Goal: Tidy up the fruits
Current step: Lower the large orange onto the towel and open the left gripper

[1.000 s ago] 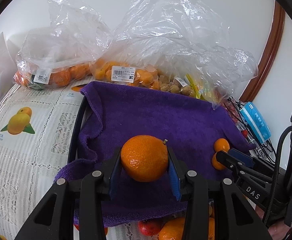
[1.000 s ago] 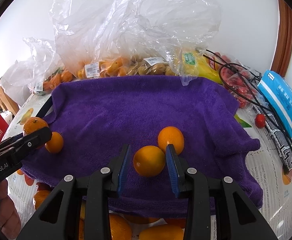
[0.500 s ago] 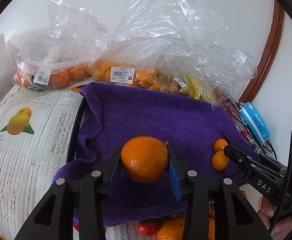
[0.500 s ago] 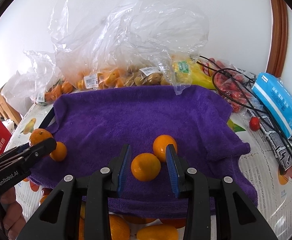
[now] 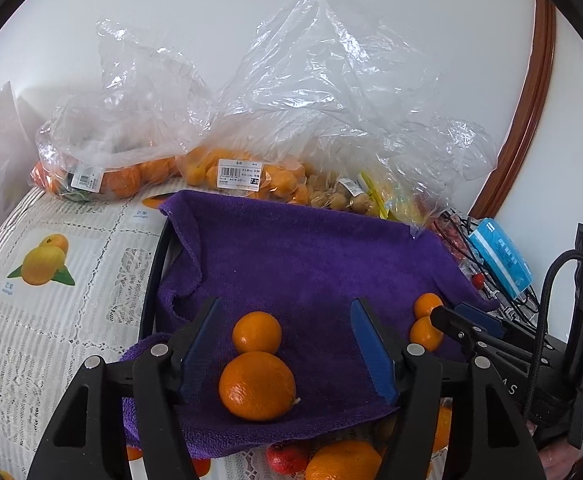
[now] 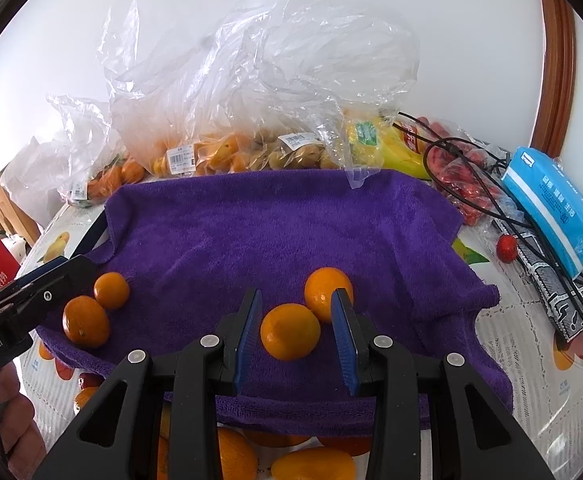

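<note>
The left gripper [image 5: 287,346] has just been opening, and its big orange [image 5: 257,385] now sits free on the purple towel [image 5: 311,256], touching a smaller one. Lift away slowly so nothing rolls. The right gripper [image 6: 295,330] looks nearly shut around another orange [image 6: 290,337], maybe not touching.

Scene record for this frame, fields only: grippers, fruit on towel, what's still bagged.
left gripper: open, jaws have just been opening; large orange lies free between them
right gripper: jaws narrowly apart, gripping nothing; small orange on the cloth below
purple towel: four fruits in all, in two pairs
bagged fruit: behind towel, against wall
</note>
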`<action>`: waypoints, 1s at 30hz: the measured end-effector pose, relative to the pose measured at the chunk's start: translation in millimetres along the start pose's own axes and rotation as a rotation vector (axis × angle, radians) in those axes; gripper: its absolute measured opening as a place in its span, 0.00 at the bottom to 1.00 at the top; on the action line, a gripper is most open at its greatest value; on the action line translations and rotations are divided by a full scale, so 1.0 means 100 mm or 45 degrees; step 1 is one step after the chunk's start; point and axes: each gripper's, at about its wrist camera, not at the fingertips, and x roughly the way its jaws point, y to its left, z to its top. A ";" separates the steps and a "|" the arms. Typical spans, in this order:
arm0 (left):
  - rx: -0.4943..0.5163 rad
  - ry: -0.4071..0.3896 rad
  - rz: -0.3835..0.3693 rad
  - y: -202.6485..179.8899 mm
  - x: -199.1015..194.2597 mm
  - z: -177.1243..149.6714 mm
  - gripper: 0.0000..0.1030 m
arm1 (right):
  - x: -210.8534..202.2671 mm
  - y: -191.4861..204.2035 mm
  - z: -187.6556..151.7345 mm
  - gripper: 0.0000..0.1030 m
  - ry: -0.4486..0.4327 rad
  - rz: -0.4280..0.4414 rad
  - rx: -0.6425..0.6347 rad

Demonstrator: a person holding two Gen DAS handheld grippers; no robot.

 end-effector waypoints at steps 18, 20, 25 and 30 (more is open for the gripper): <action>-0.002 0.019 -0.001 0.01 0.02 -0.01 0.63 | 0.01 0.00 -0.01 0.35 0.002 -0.004 -0.002; 0.001 0.021 -0.002 0.01 0.02 -0.01 0.62 | 0.01 0.00 -0.01 0.35 0.003 -0.004 -0.004; 0.004 0.022 -0.001 0.00 0.02 -0.01 0.63 | 0.01 0.00 -0.01 0.35 0.003 -0.006 -0.010; 0.007 0.029 -0.001 -0.01 0.03 -0.01 0.63 | 0.01 0.01 -0.01 0.35 0.003 -0.006 -0.008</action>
